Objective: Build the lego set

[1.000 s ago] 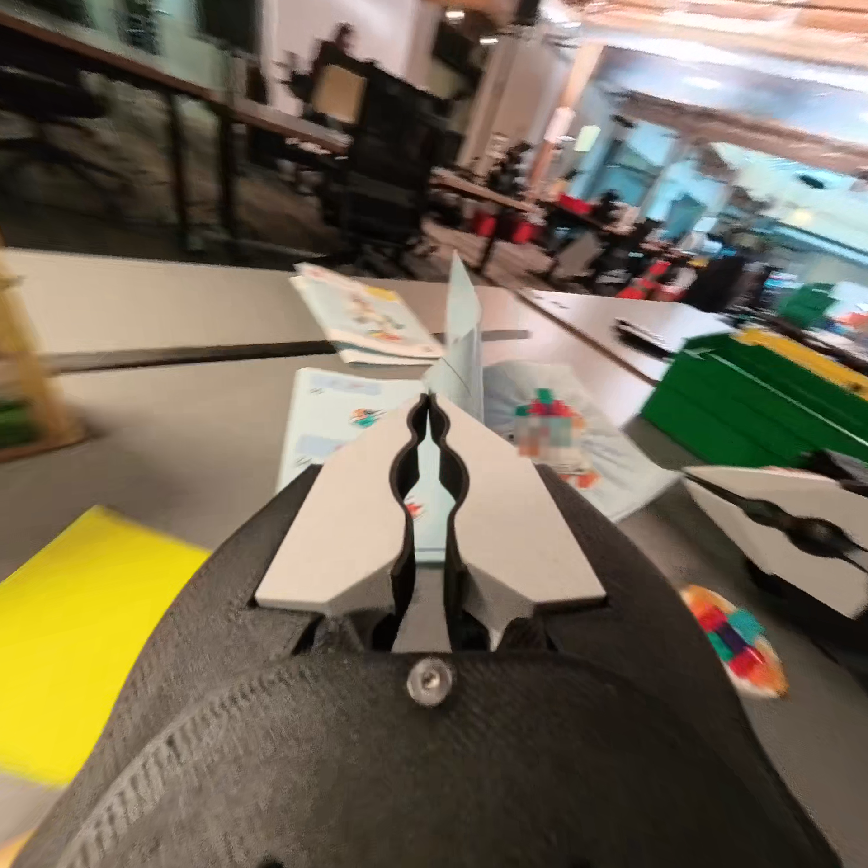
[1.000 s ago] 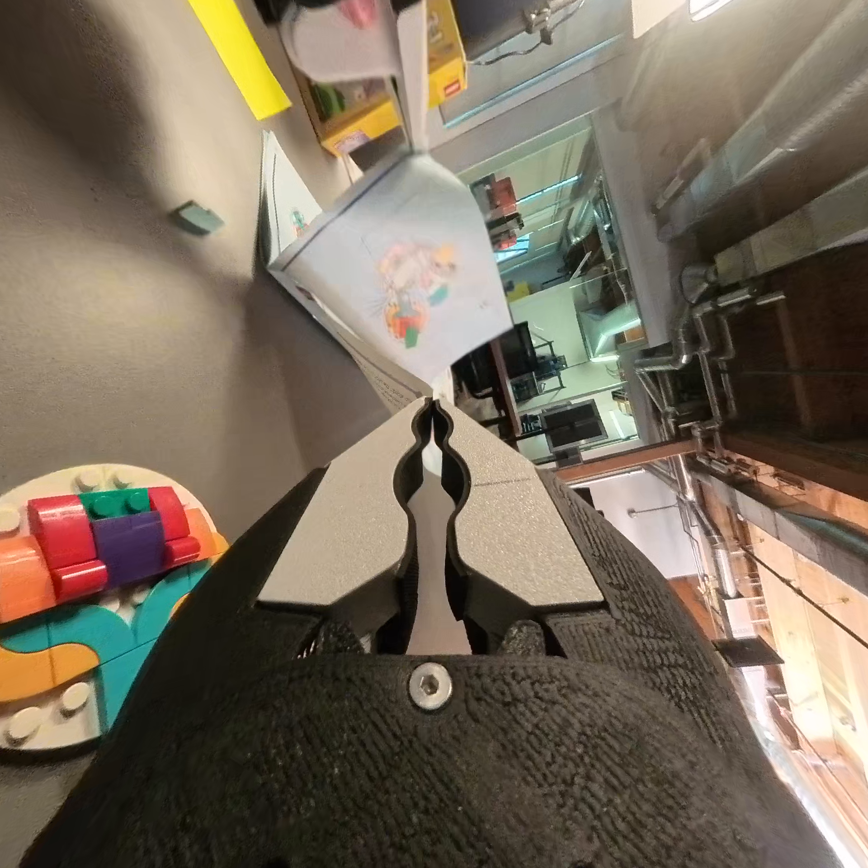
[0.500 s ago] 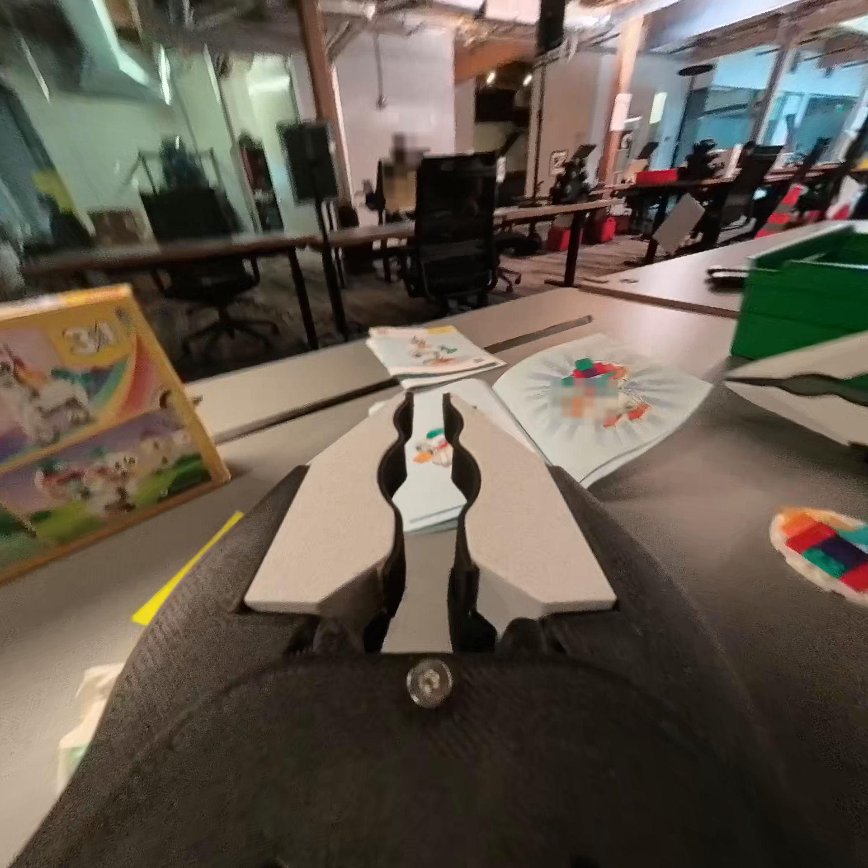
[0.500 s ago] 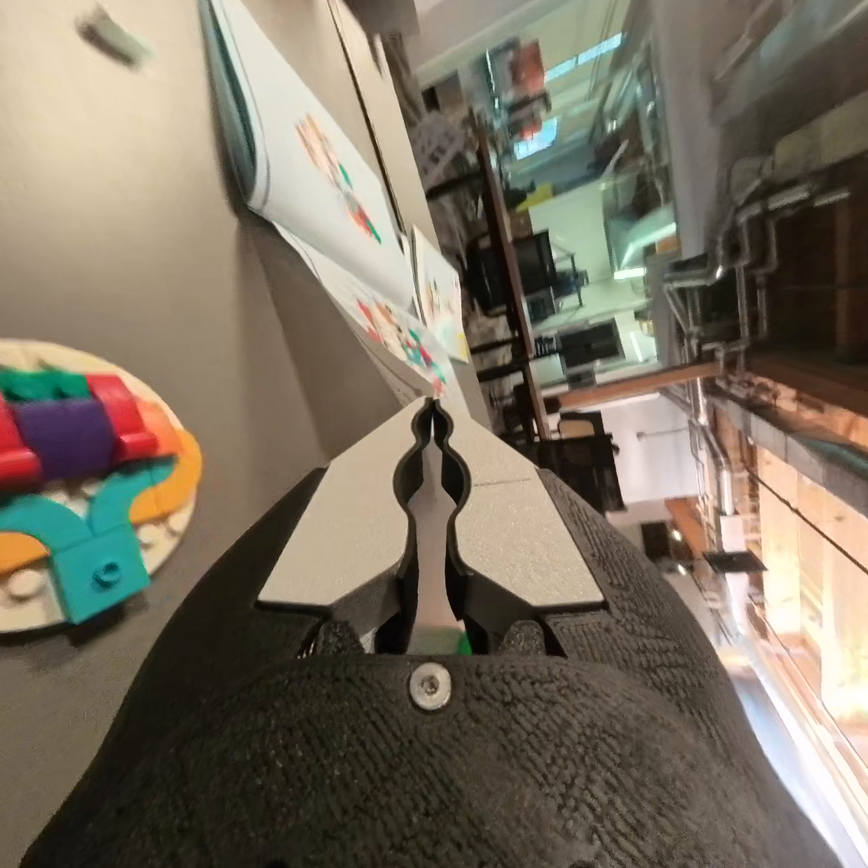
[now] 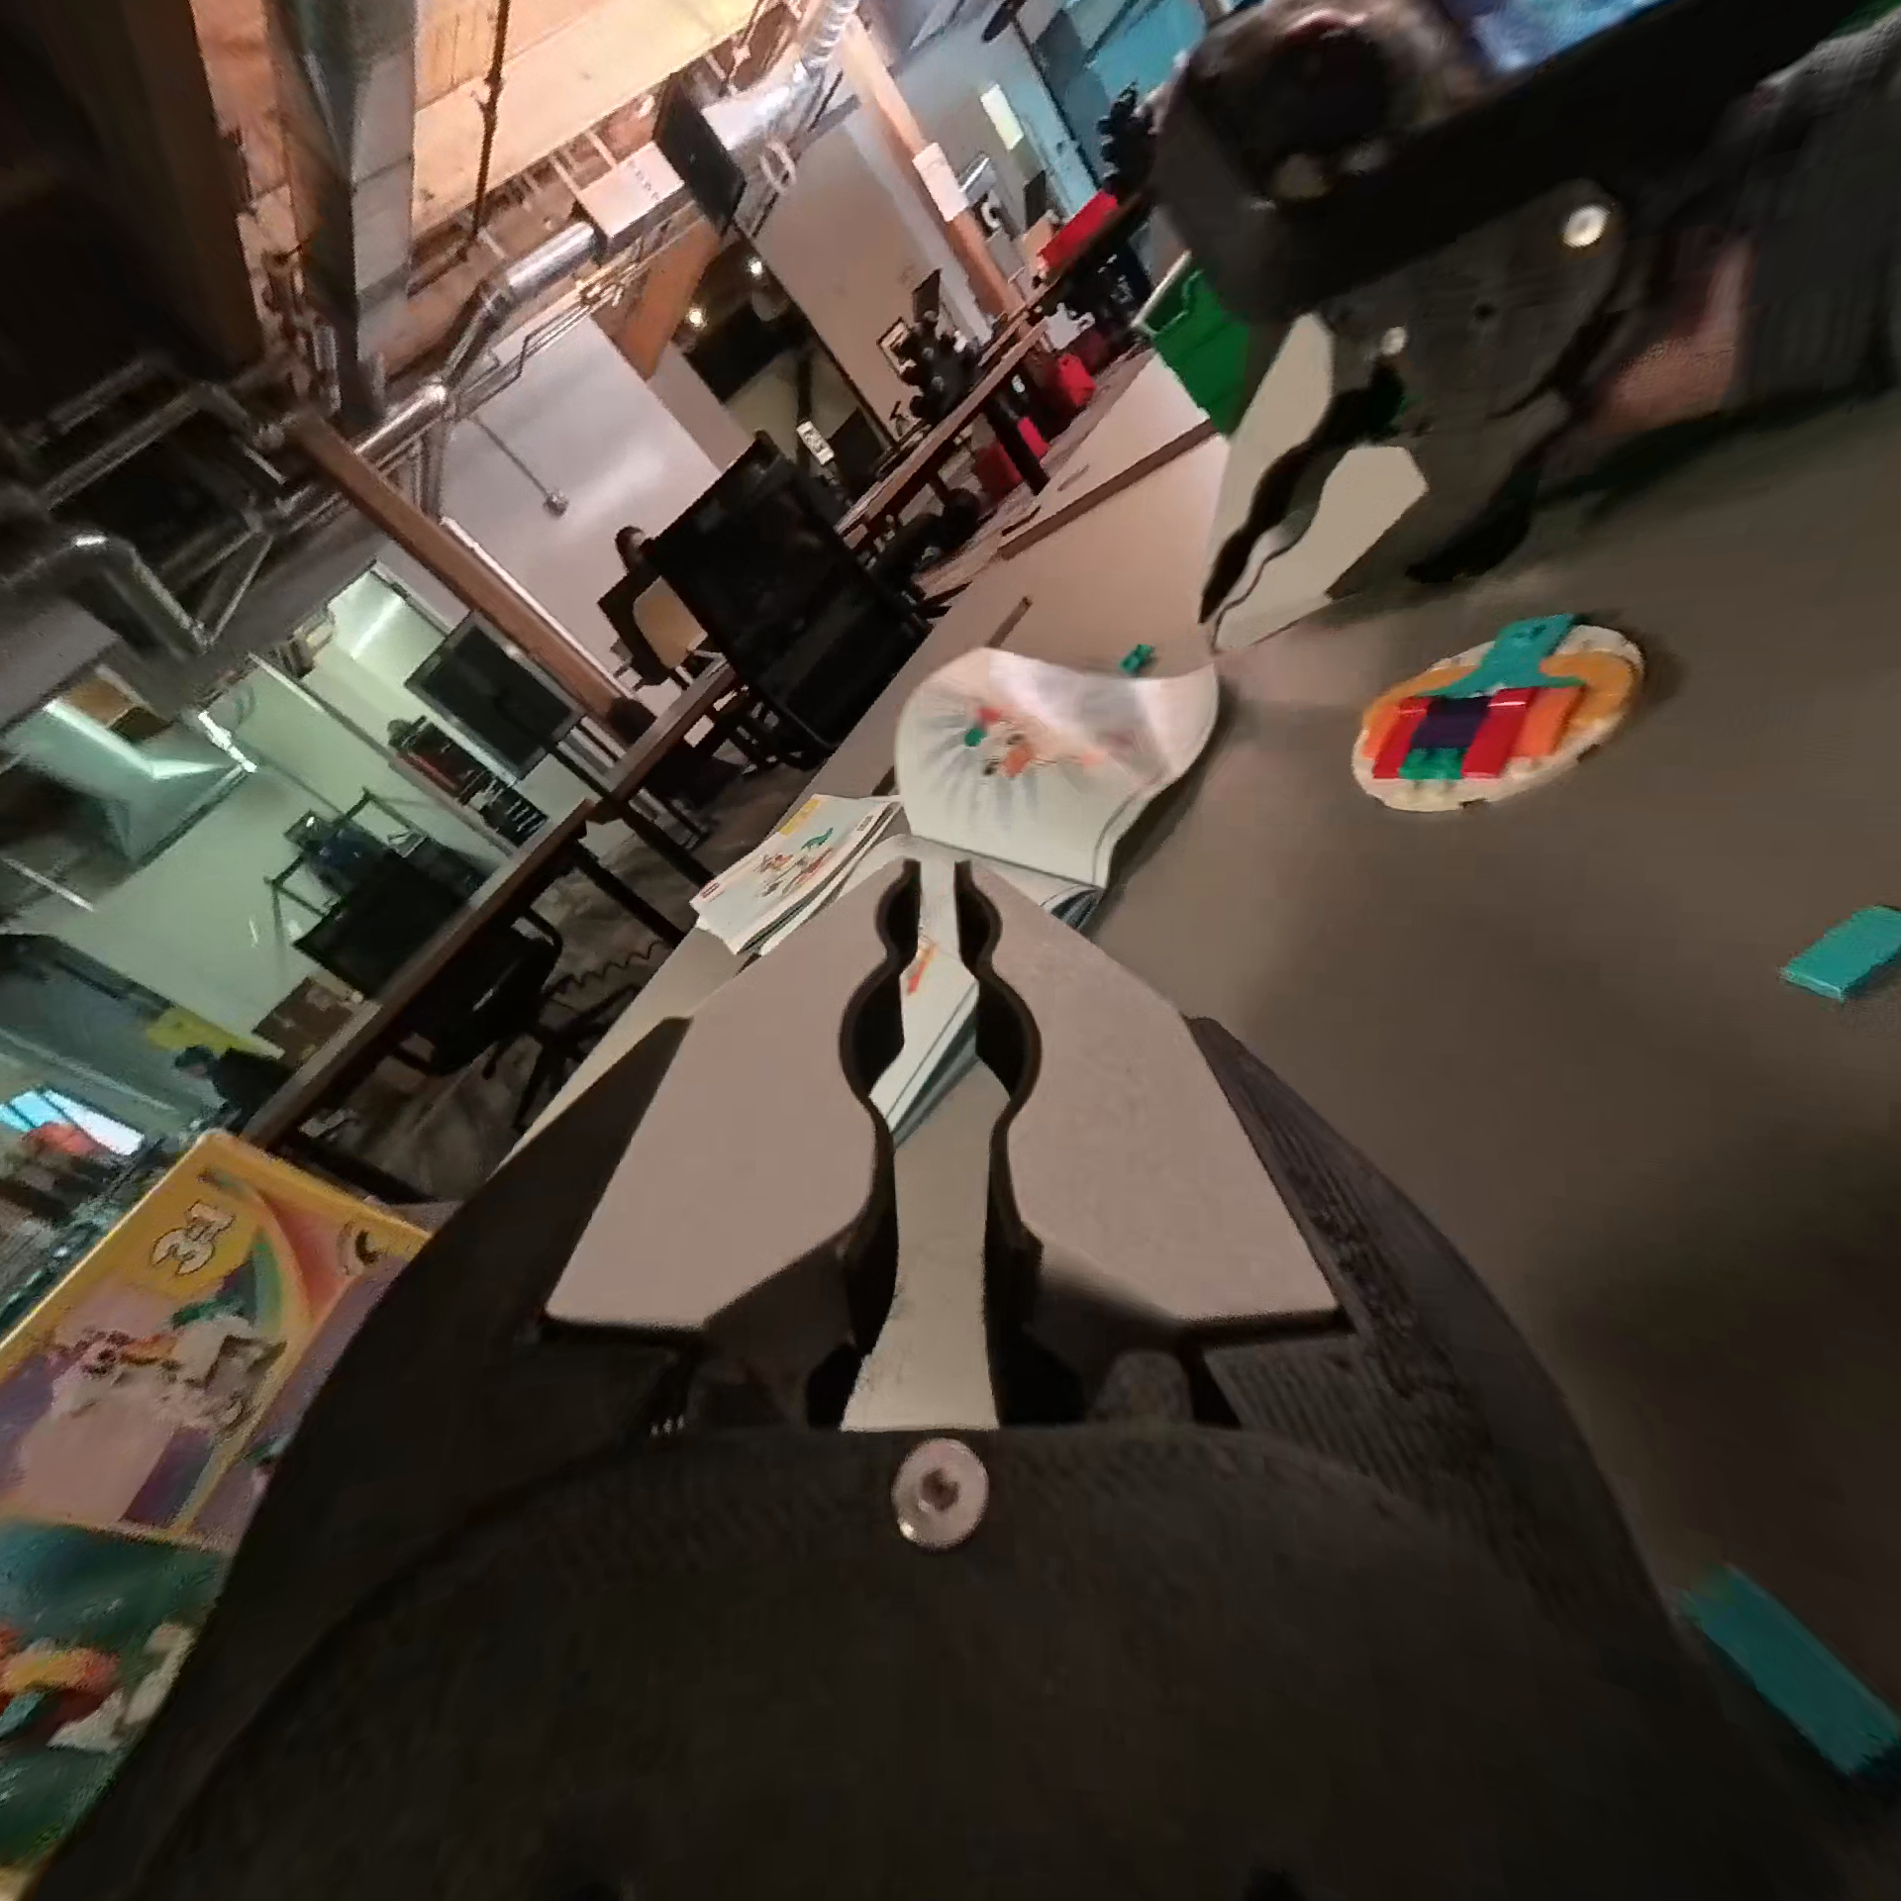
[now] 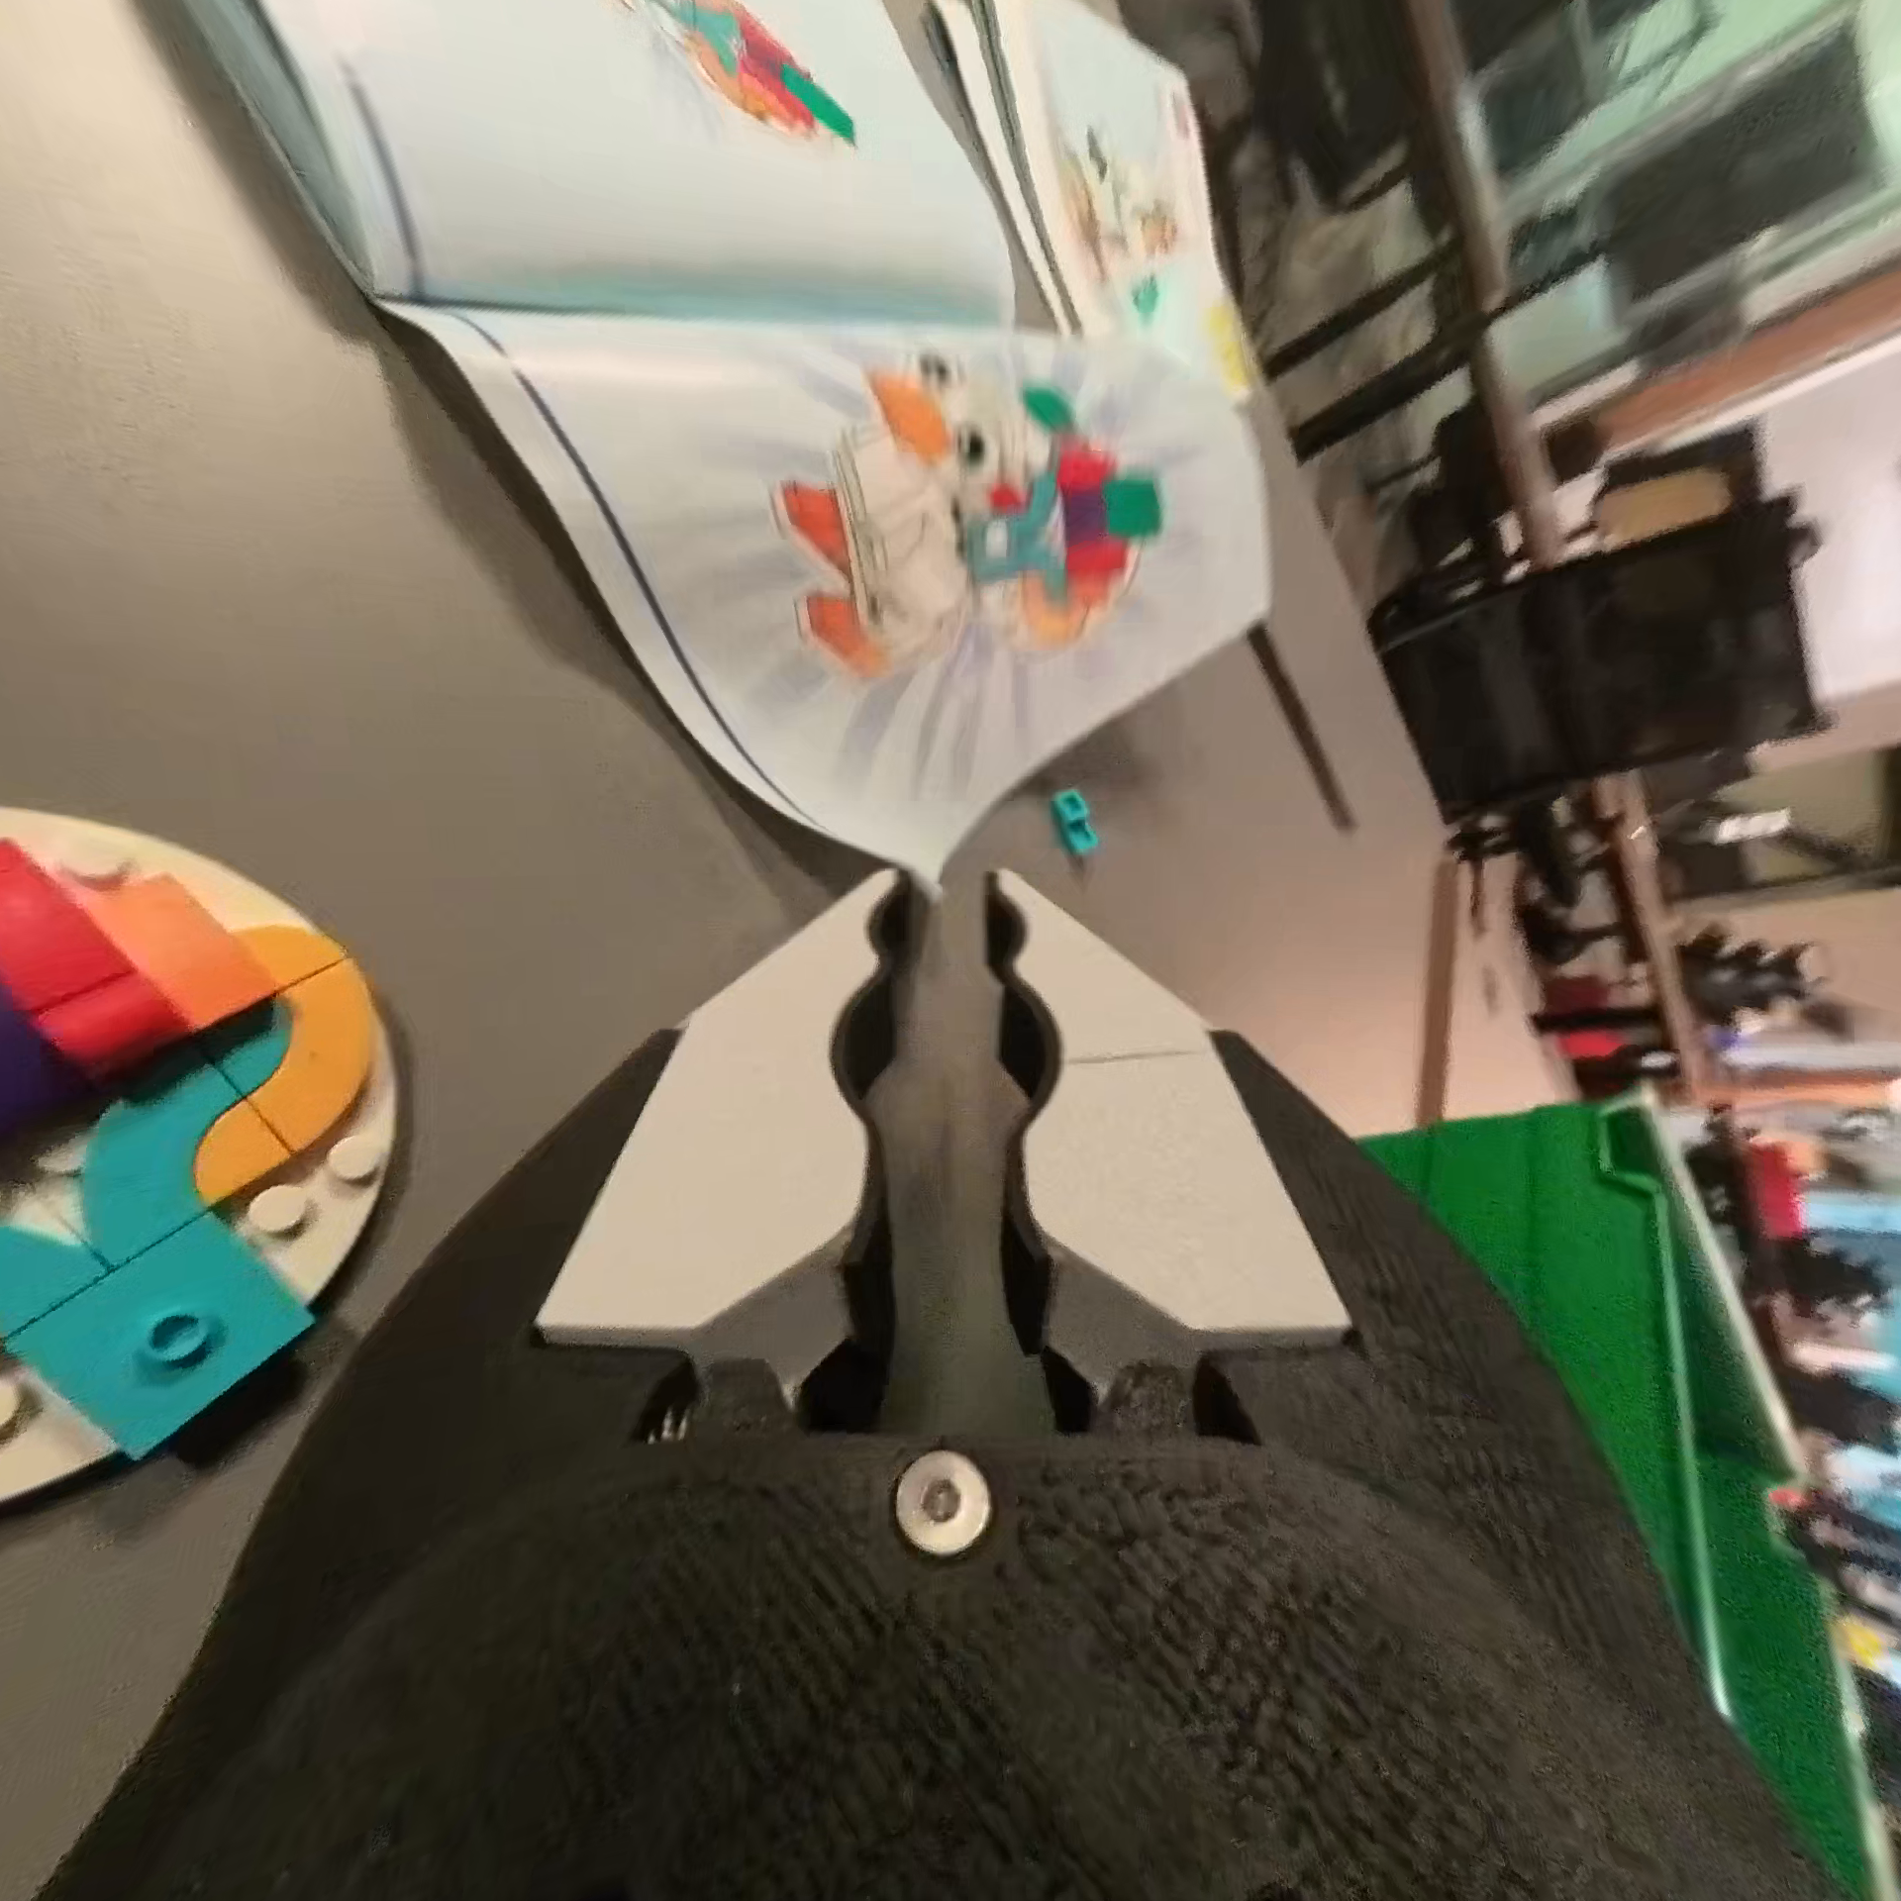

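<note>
Two tongs are operating over the grey table, and the notable change within the last second concerns the instruction booklet: its page was being lifted by the left gripper, lay flat half a second ago, and is now being raised at its corner by the right gripper. The right tongs are sitting slightly apart, with the page corner touching the left tip; whether they are actually pinching the paper cannot be told. The left tongs are now standing spread with a clear gap and are holding nothing. As a judgement, this means a page turn is being carried out to reach the next build step, so no brick placement is occurring at present. The partly built round lego plate is lying on the table just left of the right tongs, well apart from the left tongs. A small teal brick is lying just beyond the right tips, and a teal tile is lying to the right of the left tongs. The left gripper is being held low and rolled sideways, pointing toward the booklet; the right gripper is angling down from above toward the page corner. The set's box is standing left of the left tongs.
</note>
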